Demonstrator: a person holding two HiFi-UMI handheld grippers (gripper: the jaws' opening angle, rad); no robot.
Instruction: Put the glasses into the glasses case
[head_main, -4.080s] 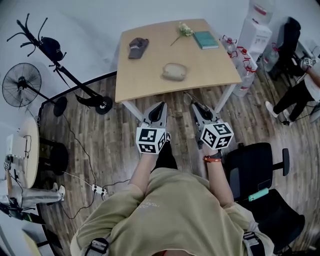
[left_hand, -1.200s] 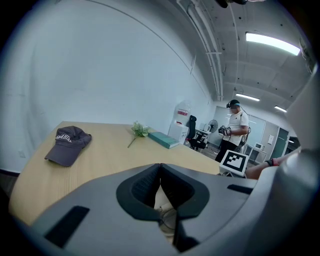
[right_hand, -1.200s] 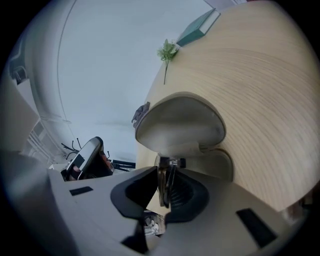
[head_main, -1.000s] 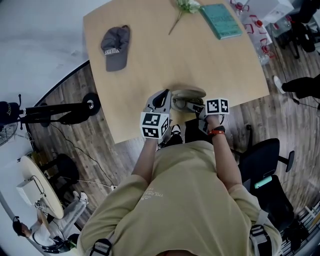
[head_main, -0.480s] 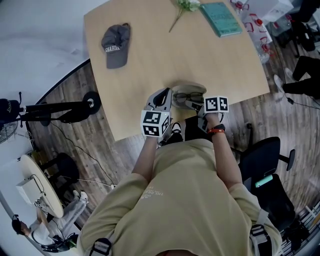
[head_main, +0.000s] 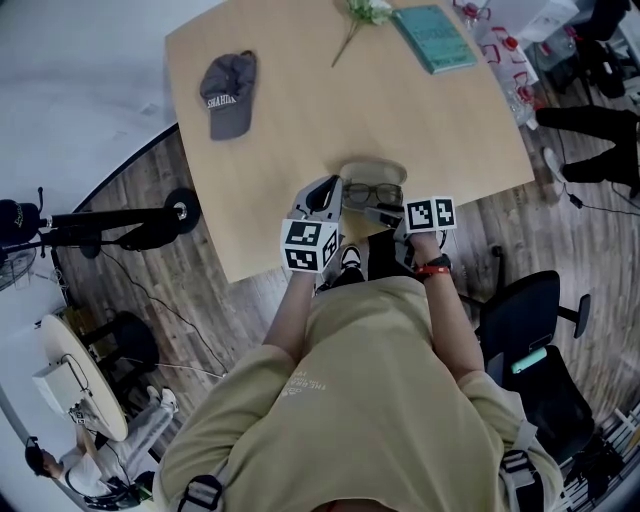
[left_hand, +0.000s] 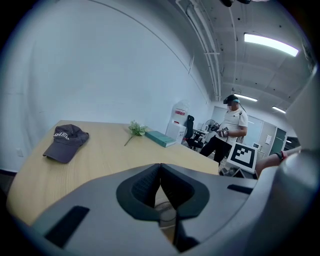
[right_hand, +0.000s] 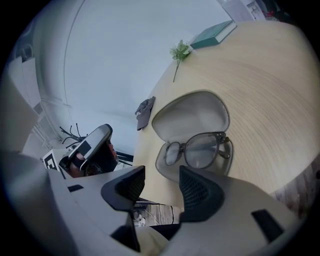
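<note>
The beige glasses case (head_main: 372, 178) lies open near the table's front edge, lid (right_hand: 192, 117) raised. Dark-rimmed glasses (right_hand: 200, 150) rest unfolded in its lower half (right_hand: 161, 172); in the head view the glasses (head_main: 375, 193) show inside the case. My right gripper (right_hand: 161, 176) sits just behind the case; its jaws are opening, with nothing between them. From above, the right gripper (head_main: 386, 212) is at the case's near right. My left gripper (left_hand: 160, 167) is shut, and the left gripper (head_main: 332, 192) lies beside the case's left edge. I cannot tell whether it touches the case.
A grey cap (head_main: 228, 92) lies at the table's far left, with a green sprig (head_main: 365, 12) and a teal book (head_main: 433, 38) at the far right. A black office chair (head_main: 520, 330) stands at my right. Another person (left_hand: 232, 130) stands beyond the table.
I have stepped up to the table since the earliest frame. Over the last second my right gripper opened, left the glasses in the case and drew back a little. The left gripper stayed put.
</note>
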